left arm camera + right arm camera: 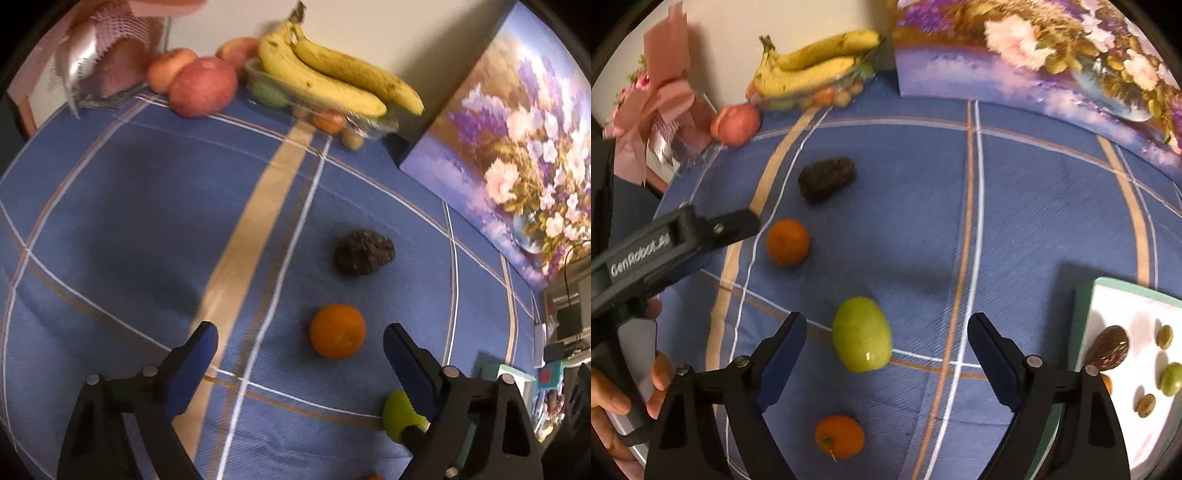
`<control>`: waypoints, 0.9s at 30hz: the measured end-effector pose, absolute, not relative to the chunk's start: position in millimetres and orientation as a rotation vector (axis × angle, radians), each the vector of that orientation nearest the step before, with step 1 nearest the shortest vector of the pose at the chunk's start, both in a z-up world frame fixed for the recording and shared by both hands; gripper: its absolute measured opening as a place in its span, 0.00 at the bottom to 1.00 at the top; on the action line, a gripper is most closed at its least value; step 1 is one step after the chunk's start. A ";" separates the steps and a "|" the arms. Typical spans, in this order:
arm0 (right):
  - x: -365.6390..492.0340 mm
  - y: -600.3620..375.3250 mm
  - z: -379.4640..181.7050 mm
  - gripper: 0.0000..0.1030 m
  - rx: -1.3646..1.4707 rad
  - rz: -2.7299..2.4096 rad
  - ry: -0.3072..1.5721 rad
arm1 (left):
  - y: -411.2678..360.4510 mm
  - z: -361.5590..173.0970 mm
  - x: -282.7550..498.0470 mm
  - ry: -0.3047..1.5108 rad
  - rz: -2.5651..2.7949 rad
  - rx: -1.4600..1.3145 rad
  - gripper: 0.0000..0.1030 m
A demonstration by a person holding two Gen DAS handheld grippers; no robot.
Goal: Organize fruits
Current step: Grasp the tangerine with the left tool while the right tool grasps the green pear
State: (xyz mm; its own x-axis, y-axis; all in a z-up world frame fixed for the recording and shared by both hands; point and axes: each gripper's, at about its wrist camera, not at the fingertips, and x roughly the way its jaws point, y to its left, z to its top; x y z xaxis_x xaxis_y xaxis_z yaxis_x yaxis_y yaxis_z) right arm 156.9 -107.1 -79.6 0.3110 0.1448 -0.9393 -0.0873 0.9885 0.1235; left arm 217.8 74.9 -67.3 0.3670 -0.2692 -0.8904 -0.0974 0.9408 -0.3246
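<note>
Both hand-held grippers gape wide: left before the orange, right around the green fruit, untouched.

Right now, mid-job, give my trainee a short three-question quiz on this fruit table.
1. True or false: the left claw is shut on the orange.
2. Multiple choice: which fruit lies nearest in front of the right claw? A) the green fruit B) the bananas C) the red apple
3. Fill in: the dark bumpy fruit lies on the blue checked ____.

Key: 1 false, its jaws stand wide apart and hold nothing. 2 A. 3 tablecloth.
</note>
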 end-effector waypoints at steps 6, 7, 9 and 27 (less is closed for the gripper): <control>154.3 -96.1 -93.7 0.82 0.018 0.177 1.278 | 68.6 -77.0 223.6 1.220 -0.130 -0.351 0.78; 154.2 -94.6 -95.6 0.75 0.013 0.179 1.282 | 68.0 -78.2 224.5 1.222 -0.132 -0.354 0.77; 154.3 -93.4 -100.0 0.70 0.013 0.181 1.294 | 66.6 -79.9 225.5 1.225 -0.140 -0.356 0.75; 146.2 -98.0 -92.5 0.40 0.061 0.216 1.278 | 51.3 -83.9 232.5 1.225 -0.169 -0.353 0.39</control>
State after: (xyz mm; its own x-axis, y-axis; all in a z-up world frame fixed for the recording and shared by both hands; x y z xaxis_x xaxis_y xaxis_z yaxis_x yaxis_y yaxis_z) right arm 146.2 -98.0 -92.5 0.2712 0.1939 -0.9428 -0.1263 0.9782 0.1648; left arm 232.5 51.3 -83.9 0.3350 -0.3146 -0.8882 -0.0616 0.9333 -0.3538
